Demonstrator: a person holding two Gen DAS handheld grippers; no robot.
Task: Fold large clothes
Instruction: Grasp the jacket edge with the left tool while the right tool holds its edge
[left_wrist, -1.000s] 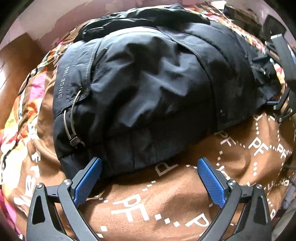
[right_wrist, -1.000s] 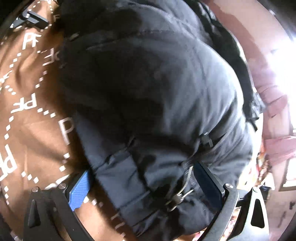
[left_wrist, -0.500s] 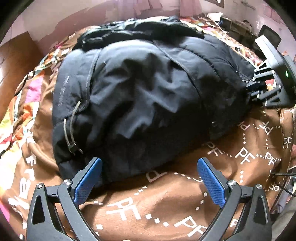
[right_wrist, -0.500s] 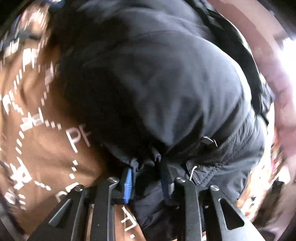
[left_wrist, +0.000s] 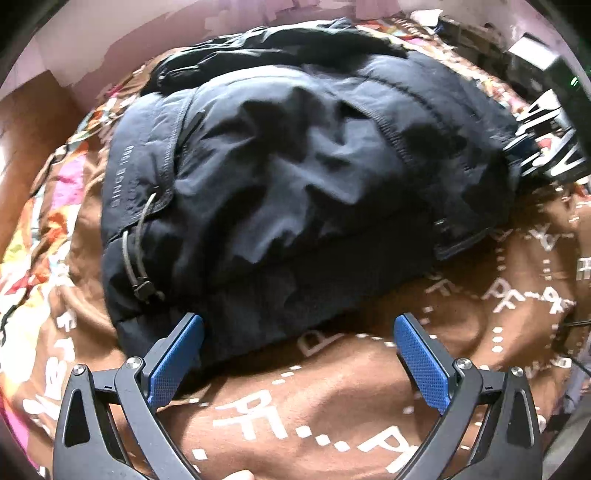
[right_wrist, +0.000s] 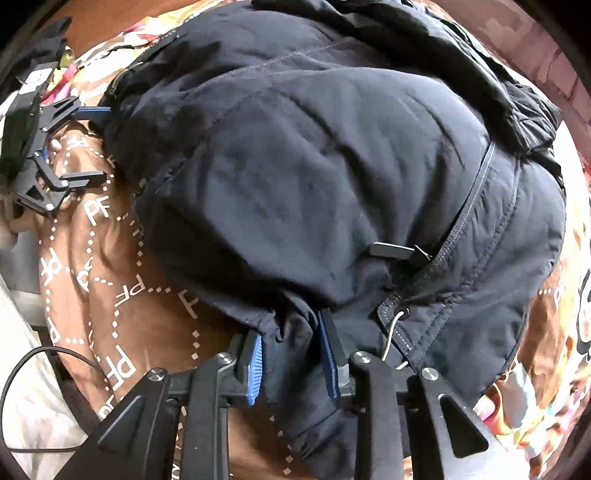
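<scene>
A large dark navy padded jacket (left_wrist: 295, 177) lies bunched on a brown bedspread (left_wrist: 332, 398) printed with white "PF" letters. My left gripper (left_wrist: 295, 343) is open at the jacket's near hem, its left pad (left_wrist: 173, 354) touching the fabric. In the right wrist view the same jacket (right_wrist: 332, 166) fills the frame. My right gripper (right_wrist: 291, 354) is shut on a fold of the jacket's hem beside the zipper (right_wrist: 454, 236). The left gripper also shows in the right wrist view (right_wrist: 48, 147), and the right gripper shows at the far right of the left wrist view (left_wrist: 546, 147).
A colourful patterned blanket (left_wrist: 33, 229) lies under the bedspread at the left. A pink wall (left_wrist: 129, 40) and wooden furniture (left_wrist: 22, 122) stand behind. A black cable (right_wrist: 33, 362) runs over white cloth at the lower left of the right wrist view.
My right gripper closed on the jacket's hem and now holds a fold of it. My left gripper stayed open at the near hem; the view shifted only slightly.
</scene>
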